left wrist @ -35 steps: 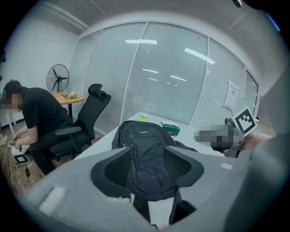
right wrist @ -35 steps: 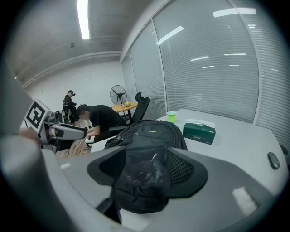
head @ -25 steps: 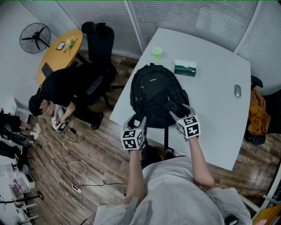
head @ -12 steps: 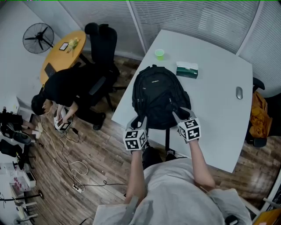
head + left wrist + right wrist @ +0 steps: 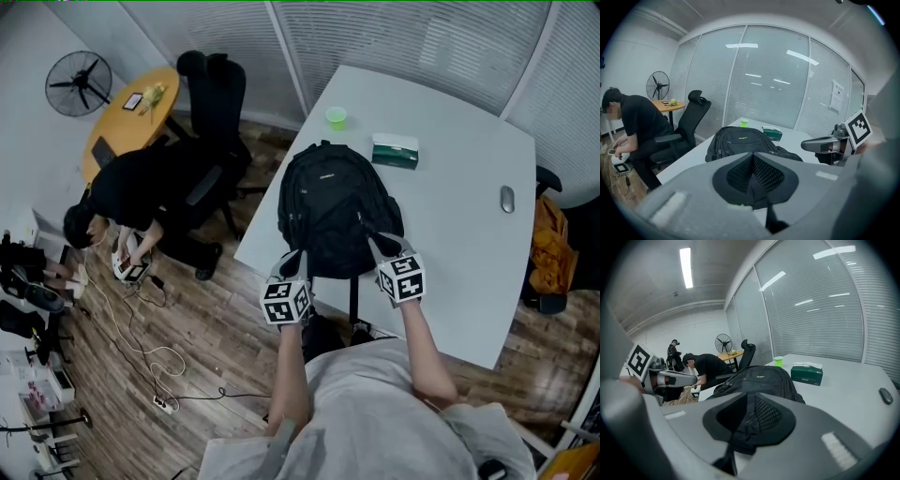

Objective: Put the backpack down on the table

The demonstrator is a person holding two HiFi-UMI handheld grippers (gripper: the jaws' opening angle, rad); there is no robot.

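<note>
A black backpack [image 5: 333, 206] lies flat on the white table [image 5: 459, 225], its shoulder straps hanging over the near edge. My left gripper [image 5: 295, 259] is at its near left corner. Its jaws have just been closing and now stand shut on a black mesh shoulder strap [image 5: 754, 176]. My right gripper [image 5: 380, 246] is at the near right corner. Its jaws have also just been closing and now pinch the other strap [image 5: 750, 420]. The left gripper view shows the backpack [image 5: 740, 140] ahead and the right gripper [image 5: 834, 143] beside it.
A green cup [image 5: 336, 115], a green tissue box [image 5: 395, 148] and a mouse [image 5: 507, 198] lie further back on the table. A person [image 5: 131, 187] crouches at the left beside a black office chair [image 5: 211, 103]. Cables [image 5: 141, 347] trail on the wooden floor.
Both grippers' jaws have closed onto the backpack's straps. The hands and the backpack have kept their places.
</note>
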